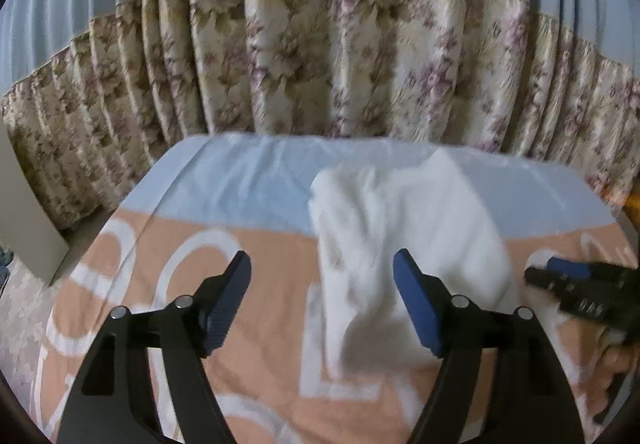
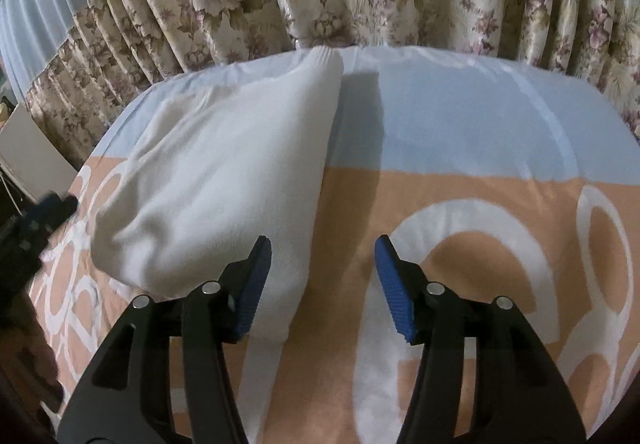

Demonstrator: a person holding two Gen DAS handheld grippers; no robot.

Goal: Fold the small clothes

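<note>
A small white garment lies rumpled on the peach and light-blue cloth that covers the table. My left gripper is open and empty, just above the garment's near left part. In the right wrist view the garment lies left of centre, its ribbed end towards the curtain. My right gripper is open and empty, its left finger over the garment's near edge. The right gripper also shows at the right edge of the left wrist view.
A flowered curtain hangs close behind the table's far edge. A pale cabinet stands left of the table. The left gripper shows as a dark blur at the left edge of the right wrist view.
</note>
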